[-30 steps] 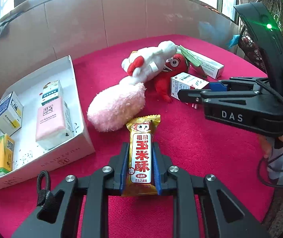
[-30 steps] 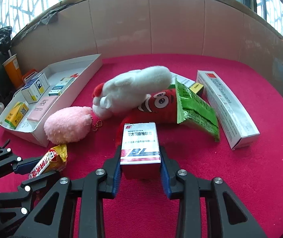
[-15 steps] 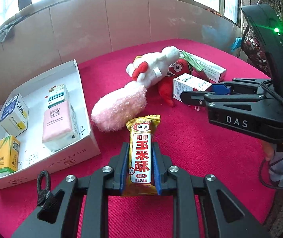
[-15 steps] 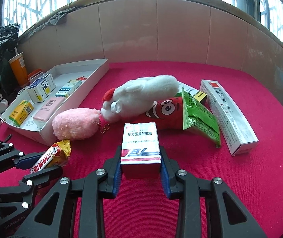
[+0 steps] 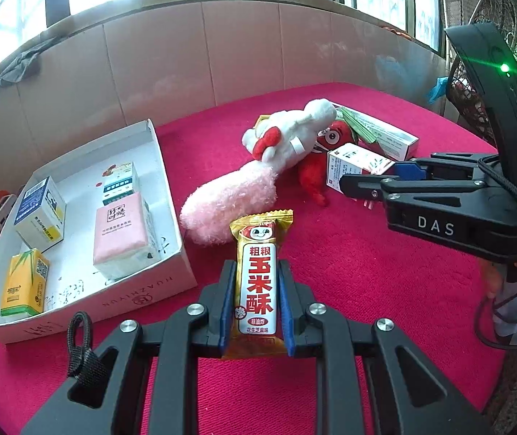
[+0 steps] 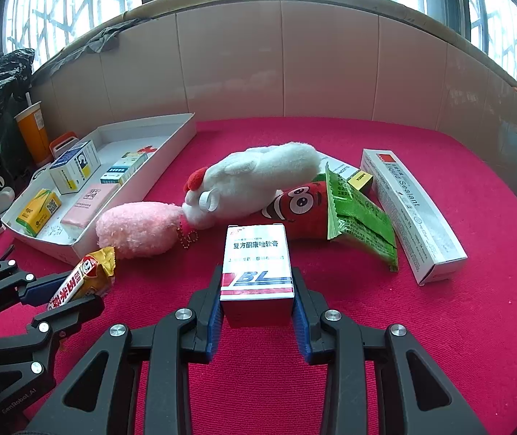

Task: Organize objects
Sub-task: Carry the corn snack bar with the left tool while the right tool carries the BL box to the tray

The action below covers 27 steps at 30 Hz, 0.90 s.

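Left wrist view: the left gripper (image 5: 256,304) clamps a yellow-and-red snack bar (image 5: 257,284) lengthwise between its blue pads, wrapper upright with red Chinese lettering on a white panel; it hangs above the red cloth (image 5: 367,290), just beside the white tray (image 5: 142,299) holding a pink box (image 5: 122,235), a yellow carton (image 5: 23,282) and a blue-and-white box (image 5: 41,214); a pink plush (image 5: 229,199) lies just beyond.

Right wrist view: the right gripper (image 6: 256,308) grips a white medicine box (image 6: 256,261) with a red-and-blue band; ahead lie a white plush (image 6: 254,177), a red plush (image 6: 301,206), a green packet (image 6: 359,217) and a sealant box (image 6: 410,210).
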### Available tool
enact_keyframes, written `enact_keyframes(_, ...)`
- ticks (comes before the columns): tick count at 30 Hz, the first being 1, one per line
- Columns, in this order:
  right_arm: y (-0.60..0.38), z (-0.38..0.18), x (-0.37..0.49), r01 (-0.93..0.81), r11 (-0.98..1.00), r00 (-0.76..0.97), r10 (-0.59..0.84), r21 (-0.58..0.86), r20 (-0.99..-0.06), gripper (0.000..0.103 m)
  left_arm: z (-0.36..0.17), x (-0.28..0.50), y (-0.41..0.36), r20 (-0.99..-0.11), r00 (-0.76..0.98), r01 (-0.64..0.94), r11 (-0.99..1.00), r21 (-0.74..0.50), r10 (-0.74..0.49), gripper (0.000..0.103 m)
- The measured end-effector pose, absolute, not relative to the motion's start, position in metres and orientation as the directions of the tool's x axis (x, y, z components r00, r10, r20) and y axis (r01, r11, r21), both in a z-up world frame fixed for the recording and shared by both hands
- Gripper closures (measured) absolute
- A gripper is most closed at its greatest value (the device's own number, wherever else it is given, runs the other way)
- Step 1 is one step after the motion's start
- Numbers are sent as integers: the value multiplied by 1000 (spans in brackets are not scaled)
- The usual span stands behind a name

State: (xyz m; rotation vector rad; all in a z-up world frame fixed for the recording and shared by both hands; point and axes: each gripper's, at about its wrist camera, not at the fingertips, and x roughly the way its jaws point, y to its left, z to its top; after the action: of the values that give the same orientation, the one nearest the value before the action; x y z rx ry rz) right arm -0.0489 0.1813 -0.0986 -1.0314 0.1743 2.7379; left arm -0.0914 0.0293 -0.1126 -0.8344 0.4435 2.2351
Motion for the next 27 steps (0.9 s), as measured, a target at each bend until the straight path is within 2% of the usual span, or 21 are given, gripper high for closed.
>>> enact_keyframes(27,184,-92,-41,-244,-969,-768,166,42,-619,68,-106,-97,14,-634,-611,-648,-759,57,474,82)
